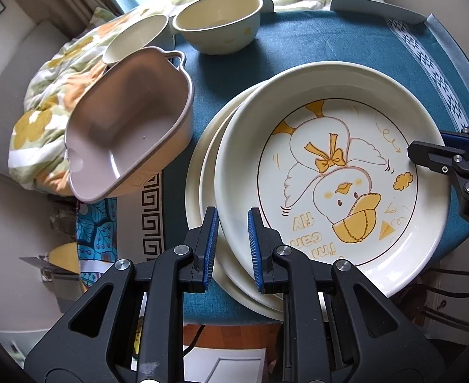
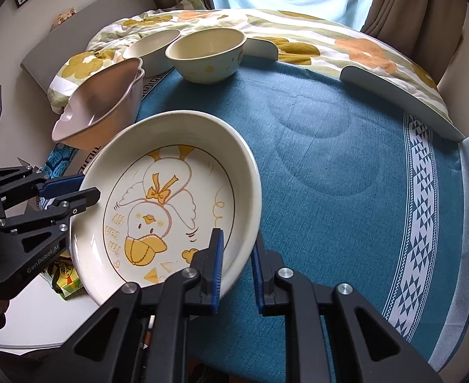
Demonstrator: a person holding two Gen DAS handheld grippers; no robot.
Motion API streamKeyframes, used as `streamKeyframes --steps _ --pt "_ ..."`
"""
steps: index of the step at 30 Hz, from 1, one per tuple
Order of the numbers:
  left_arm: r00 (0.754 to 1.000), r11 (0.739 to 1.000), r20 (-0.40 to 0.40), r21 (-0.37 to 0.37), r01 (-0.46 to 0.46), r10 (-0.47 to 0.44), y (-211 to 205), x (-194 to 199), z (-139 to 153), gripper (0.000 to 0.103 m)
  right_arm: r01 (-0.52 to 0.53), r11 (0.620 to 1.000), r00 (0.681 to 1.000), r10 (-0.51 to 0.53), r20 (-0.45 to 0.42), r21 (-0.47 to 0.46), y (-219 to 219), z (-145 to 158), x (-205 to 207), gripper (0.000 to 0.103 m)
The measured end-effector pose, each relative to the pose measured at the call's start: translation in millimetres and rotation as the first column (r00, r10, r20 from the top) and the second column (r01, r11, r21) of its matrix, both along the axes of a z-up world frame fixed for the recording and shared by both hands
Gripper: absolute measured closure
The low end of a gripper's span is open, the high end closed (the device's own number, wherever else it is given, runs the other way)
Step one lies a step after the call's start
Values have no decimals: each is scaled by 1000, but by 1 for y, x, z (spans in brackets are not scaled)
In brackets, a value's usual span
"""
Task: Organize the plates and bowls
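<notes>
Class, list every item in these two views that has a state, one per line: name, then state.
duck plate: upright, stacked on another plate, rim gripped on both sides
lower plate: on tablecloth, beneath duck plate
pink dish: empty, tilted over table edge
round bowl: empty, upright
second bowl: empty
left gripper: shut on duck plate
right gripper: shut on duck plate

The plate [image 1: 333,175] carries yellow lettering below the duck drawing, upside down in the left wrist view: "I'm can fly", with the first word partly hidden by the gripper there. In the right wrist view, the left gripper [image 2: 89,191], at the plate's left rim, bears white print on its black body reading "GenRobot.AI". In the left wrist view the right gripper [image 1: 414,153] shows only a "D".
</notes>
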State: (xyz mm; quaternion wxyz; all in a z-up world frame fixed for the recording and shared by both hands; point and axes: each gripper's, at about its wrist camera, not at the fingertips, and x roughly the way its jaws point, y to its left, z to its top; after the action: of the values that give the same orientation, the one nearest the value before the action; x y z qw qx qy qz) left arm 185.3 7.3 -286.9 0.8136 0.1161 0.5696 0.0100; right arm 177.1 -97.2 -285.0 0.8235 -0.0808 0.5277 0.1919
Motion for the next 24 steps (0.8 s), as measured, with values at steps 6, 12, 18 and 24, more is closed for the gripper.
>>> streamKeyframes --steps 6,12,18,24 --pt "1000 1000 11 22 -13 12 -4 -5 -1 87 -9 1000 1000 9 -1 -7 0 0 2 88" --pt "1000 999 12 42 -4 3 -6 -8 0 87 -12 1000 1000 12 -6 -3 0 -1 3 88" --pt "1000 998 22 60 -13 12 0 -8 1 87 -13 1000 1000 14 -17 21 -2 -3 4 88" --pt "1000 998 24 57 -12 11 4 -6 3 87 -18 1000 1000 18 -15 22 -1 -3 5 88"
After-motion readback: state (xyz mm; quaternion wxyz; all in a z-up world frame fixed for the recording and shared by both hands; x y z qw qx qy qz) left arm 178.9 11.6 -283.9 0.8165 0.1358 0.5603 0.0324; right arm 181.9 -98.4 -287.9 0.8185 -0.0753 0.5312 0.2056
